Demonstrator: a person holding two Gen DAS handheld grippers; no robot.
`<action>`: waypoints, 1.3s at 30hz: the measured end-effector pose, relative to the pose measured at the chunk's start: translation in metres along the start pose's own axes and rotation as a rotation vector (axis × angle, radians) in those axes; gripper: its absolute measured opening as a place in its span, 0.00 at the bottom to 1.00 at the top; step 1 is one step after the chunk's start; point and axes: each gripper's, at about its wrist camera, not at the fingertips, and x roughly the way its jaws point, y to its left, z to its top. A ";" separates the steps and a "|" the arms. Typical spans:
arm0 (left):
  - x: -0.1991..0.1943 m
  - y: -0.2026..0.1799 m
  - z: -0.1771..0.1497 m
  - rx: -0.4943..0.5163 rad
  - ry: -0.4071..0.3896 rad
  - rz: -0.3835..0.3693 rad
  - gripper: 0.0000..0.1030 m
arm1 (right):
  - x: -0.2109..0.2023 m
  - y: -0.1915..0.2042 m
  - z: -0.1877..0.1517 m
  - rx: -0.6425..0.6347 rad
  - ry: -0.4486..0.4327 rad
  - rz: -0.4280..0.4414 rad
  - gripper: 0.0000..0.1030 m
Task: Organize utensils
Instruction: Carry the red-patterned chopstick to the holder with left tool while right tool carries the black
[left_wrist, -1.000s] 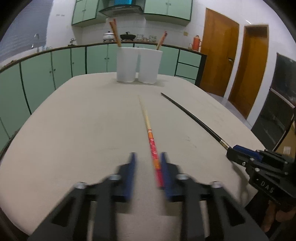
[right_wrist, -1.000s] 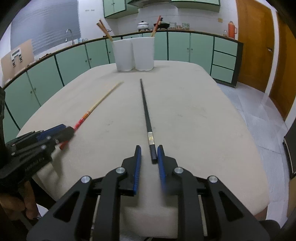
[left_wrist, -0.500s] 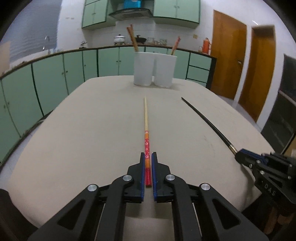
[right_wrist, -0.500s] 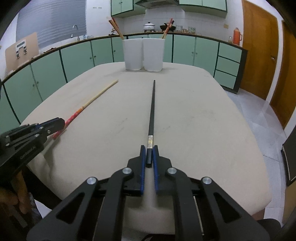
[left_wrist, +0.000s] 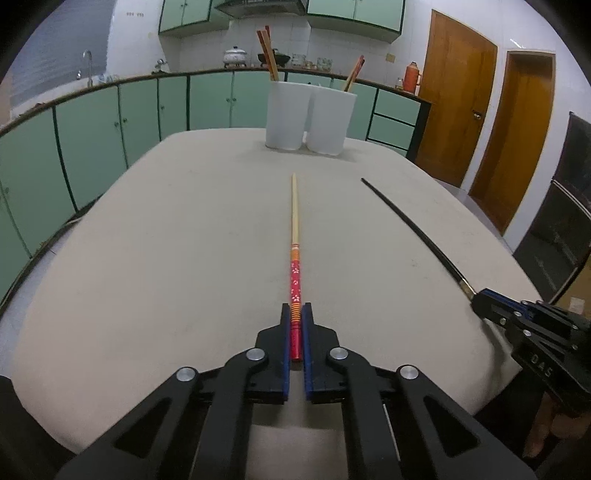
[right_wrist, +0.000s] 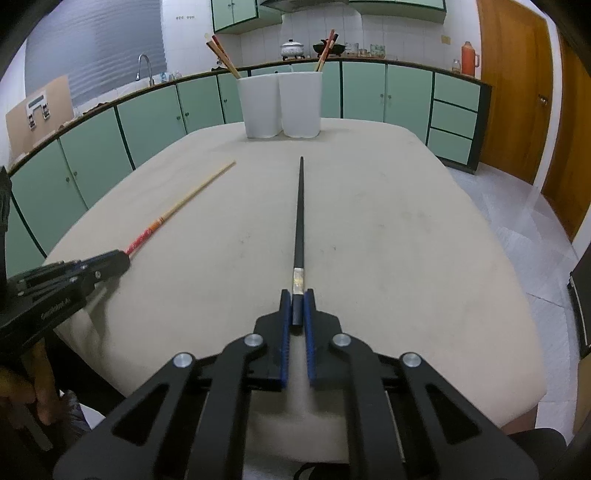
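Observation:
My left gripper (left_wrist: 295, 314) is shut on the red end of a red-and-wood chopstick (left_wrist: 294, 236), which points away toward two white holders (left_wrist: 288, 114). My right gripper (right_wrist: 296, 301) is shut on the thick end of a black chopstick (right_wrist: 300, 214), which points at the same holders (right_wrist: 280, 103). The left holder has brown chopsticks in it, the right holder reddish ones. In the left wrist view the black chopstick (left_wrist: 406, 221) and right gripper (left_wrist: 480, 301) show at right. In the right wrist view the red chopstick (right_wrist: 184, 203) and left gripper (right_wrist: 122, 258) show at left.
The beige table (left_wrist: 166, 258) has rounded edges. Green cabinets (left_wrist: 92, 125) line the wall behind it, with a sink at left. Wooden doors (left_wrist: 454, 96) stand at right. A dark appliance (left_wrist: 561, 221) stands right of the table.
Both grippers closed on their chopsticks: the left on the red one, the right on the black one. Each chopstick now lines up straight ahead of its gripper and looks slightly raised.

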 end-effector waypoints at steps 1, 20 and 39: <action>-0.005 0.000 0.002 -0.010 0.006 -0.006 0.05 | -0.004 0.000 0.002 0.004 -0.007 0.003 0.06; -0.126 0.007 0.091 0.020 -0.189 -0.039 0.05 | -0.134 0.013 0.120 -0.065 -0.220 0.049 0.06; -0.096 0.014 0.186 0.066 -0.070 -0.128 0.05 | -0.093 0.009 0.212 -0.139 -0.084 0.113 0.06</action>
